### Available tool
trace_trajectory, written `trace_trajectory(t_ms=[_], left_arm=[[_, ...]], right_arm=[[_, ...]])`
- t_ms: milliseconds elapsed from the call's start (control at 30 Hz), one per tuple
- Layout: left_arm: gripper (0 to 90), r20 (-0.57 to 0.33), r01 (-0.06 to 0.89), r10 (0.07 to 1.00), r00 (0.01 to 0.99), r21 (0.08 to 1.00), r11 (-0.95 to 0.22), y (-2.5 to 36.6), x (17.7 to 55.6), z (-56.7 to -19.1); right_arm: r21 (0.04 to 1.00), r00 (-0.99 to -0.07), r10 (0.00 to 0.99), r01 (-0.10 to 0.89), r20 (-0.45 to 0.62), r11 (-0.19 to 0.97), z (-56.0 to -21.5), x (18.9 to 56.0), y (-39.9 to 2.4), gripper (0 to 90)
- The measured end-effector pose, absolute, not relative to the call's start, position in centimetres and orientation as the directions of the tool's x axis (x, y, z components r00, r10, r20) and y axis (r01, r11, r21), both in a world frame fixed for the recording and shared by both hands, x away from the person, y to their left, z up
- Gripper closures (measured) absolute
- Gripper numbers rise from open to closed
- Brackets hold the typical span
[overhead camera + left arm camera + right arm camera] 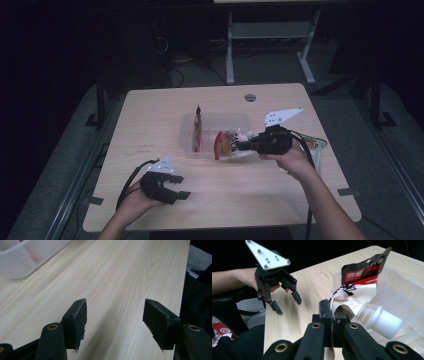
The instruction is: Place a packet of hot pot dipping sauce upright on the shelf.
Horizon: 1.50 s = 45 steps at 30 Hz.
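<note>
High view: right gripper (pixel 239 145) clamped on a soft spout pouch (pixel 227 145), held at the near right corner of the clear tub (pixel 210 120). Another red pouch (pixel 198 131) standing up inside the tub. Left gripper (pixel 179 186) well apart from the tub, near the table's (pixel 150 115) front edge, jaws apart, holding nothing.

Left gripper view: two black jaws spread wide over bare wood, nothing between them. A corner of the tub (pixel 22 257) up at the top left.

Right gripper view: jaws squeezed shut on the pouch's (pixel 354 280) thin top seam, just beside the white cap (pixel 384 323). Tub (pixel 402 285) right behind it.

Looks floppy, light and a bit slippery (foil bags slide). Best held by the flat seam or the hard neck under the cap, not the squishy belly.
</note>
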<state>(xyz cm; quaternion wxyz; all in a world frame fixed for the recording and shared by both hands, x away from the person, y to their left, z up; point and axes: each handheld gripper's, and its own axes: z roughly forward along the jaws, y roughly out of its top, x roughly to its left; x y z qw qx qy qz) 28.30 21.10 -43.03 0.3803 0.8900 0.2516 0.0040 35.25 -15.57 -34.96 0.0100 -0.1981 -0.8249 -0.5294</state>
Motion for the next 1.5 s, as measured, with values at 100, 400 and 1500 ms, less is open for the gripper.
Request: trace_trajectory(t_ms=[100, 400, 1500], left_arm=[[35.3, -0.184, 0.444, 0.449, 0.874, 0.678, -0.586, 21.1, 28.3, -43.1], [34.8, -0.183, 0.441, 0.446, 0.876, 0.68, -0.586, 21.1, 28.4, -43.2], [34.7, -0.178, 0.443, 0.458, 0.871, 0.688, -0.575, 21.7, 28.9, -43.3]], right_arm=[[0.869, -0.919, 0.325, 0.338, 0.222, 0.361, -34.7, 35.9, -15.7, 89.3], [0.87, -0.907, 0.367, 0.341, 0.206, 0.355, -33.9, 37.8, -16.6, 89.3], [0.851, -0.851, 0.5, 0.376, 0.16, 0.367, -34.3, 38.8, -21.3, 89.3]])
